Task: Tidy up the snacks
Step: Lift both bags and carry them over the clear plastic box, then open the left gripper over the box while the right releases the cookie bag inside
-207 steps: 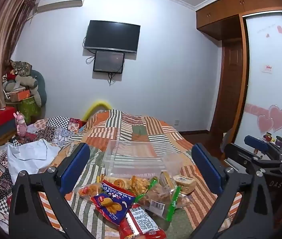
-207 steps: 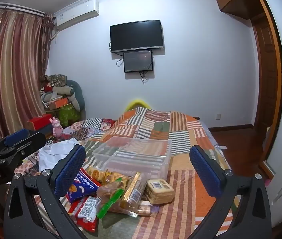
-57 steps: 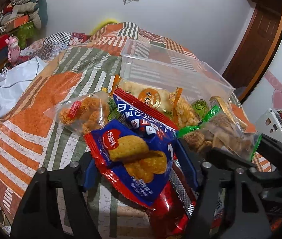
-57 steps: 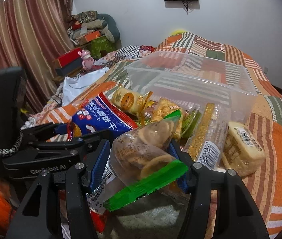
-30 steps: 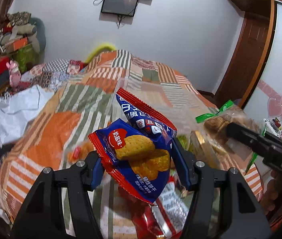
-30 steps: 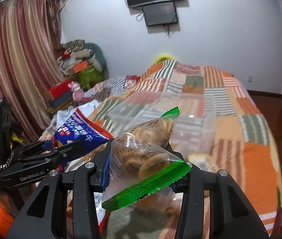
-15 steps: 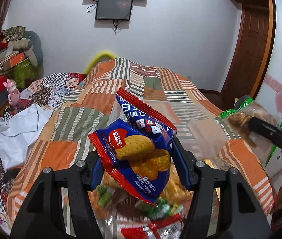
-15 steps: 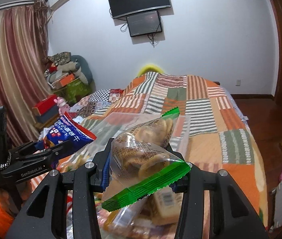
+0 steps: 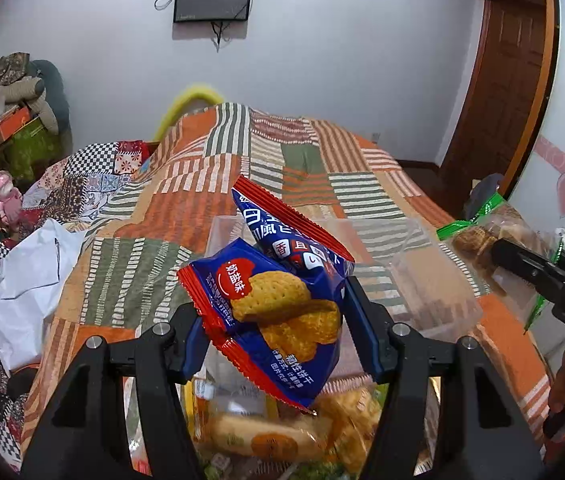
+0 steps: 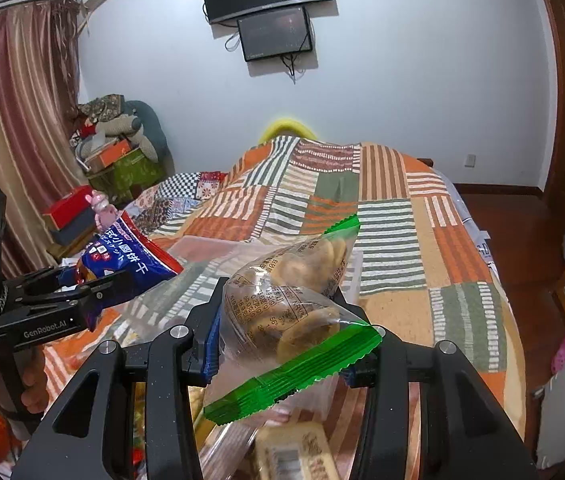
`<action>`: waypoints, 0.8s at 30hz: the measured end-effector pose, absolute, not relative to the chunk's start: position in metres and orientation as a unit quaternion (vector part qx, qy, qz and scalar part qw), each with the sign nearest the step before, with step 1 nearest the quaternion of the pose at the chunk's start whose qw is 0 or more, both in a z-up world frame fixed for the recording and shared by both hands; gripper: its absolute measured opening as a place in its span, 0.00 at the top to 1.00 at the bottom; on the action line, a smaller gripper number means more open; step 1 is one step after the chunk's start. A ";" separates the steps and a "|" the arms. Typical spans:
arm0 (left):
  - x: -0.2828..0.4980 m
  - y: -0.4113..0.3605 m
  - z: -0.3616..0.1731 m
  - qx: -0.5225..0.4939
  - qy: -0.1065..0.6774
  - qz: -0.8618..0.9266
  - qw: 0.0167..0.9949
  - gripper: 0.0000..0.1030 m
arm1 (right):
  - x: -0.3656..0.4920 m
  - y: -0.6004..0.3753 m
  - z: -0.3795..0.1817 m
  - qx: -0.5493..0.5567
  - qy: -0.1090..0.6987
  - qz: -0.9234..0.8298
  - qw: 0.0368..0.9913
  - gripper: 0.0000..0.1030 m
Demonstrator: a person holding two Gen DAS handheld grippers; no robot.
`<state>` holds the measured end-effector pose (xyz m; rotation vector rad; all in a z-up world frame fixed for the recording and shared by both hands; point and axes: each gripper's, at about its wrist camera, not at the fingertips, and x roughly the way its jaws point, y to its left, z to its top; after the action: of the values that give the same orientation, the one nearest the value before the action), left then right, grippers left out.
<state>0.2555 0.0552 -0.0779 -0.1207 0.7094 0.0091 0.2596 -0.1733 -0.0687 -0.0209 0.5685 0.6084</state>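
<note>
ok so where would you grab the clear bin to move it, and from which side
Judging from its shape, take the clear bin by a side wall at the rim, coming from above: it is open-topped with thin upright walls that fit between jaws. Both grippers are busy: the left gripper holds the blue packet, the right gripper the green-sealed bag.

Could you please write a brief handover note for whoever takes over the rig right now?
Left gripper: shut on the blue biscuit pack, held above the clear bin.
Right gripper: shut on the green-sealed cookie bag, also in the air by the bin.
Other snacks lie on the bed in front of the bin.
Done: two packs picked up.
Left: drop both in the bin, which looks empty, then collect the rest.
</note>
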 end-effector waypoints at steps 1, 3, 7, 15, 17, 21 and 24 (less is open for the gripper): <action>0.260 0.055 -0.080 -0.056 0.350 0.006 0.935 0.41 | 0.264 -0.171 -0.069 -0.011 0.280 0.296 0.913 0.60; 0.267 0.053 -0.084 -0.052 0.355 0.008 0.933 0.41 | 0.270 -0.169 -0.072 -0.012 0.286 0.298 0.911 0.60; 0.281 0.051 -0.094 -0.043 0.368 0.009 0.929 0.41 | 0.281 -0.158 -0.079 -0.022 0.305 0.299 0.904 0.60; 0.310 0.049 -0.116 -0.035 0.417 -0.003 0.908 0.41 | 0.306 -0.143 -0.095 -0.050 0.338 0.304 0.889 0.60; 0.314 0.049 -0.121 -0.039 0.425 -0.006 0.904 0.42 | 0.313 -0.139 -0.101 -0.058 0.351 0.304 0.884 0.60; 0.321 0.047 -0.128 -0.039 0.435 -0.008 0.899 0.46 | 0.320 -0.135 -0.108 -0.065 0.365 0.306 0.877 0.60; 0.321 0.045 -0.131 -0.033 0.436 -0.010 0.899 0.46 | 0.324 -0.133 -0.113 -0.067 0.378 0.312 0.869 0.60</action>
<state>0.3214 0.0448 -0.1305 -0.0687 0.9031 -0.0206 0.3240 -0.1328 -0.1126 -0.1405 0.7908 0.6535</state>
